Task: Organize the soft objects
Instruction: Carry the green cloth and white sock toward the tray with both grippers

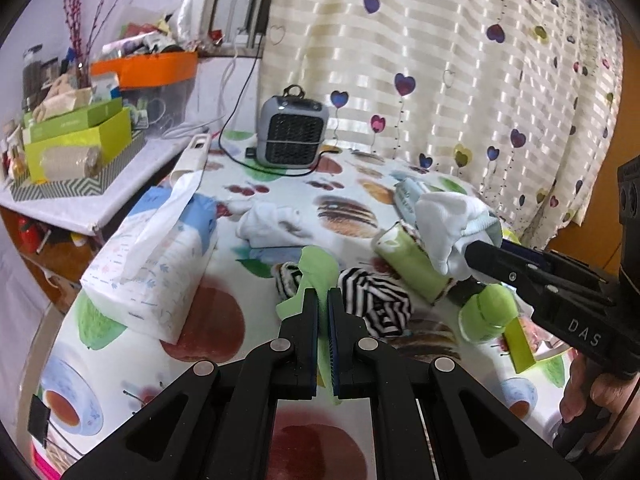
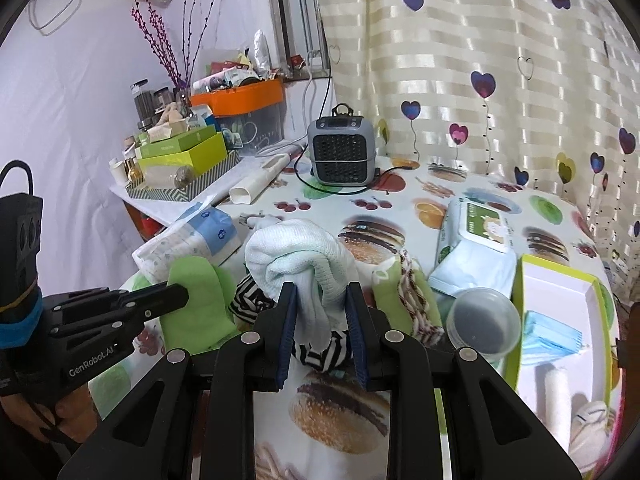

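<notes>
Left gripper [image 1: 323,300] fingers clamped on green sock [image 1: 316,268], right gripper [image 2: 322,300] fingers pinching white sock [image 2: 304,260], food-print bench [image 2: 340,412] below, grey heater [image 2: 342,152] far, heart curtain [image 2: 480,60] behind.

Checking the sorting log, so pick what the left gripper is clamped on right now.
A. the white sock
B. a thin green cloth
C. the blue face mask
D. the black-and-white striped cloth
B: the left gripper is shut on the thin green cloth, while the white sock sits in the right gripper.

Left gripper [image 1: 323,300] fingers clamped shut, right gripper [image 2: 322,300] gripping, narrowly parted
</notes>
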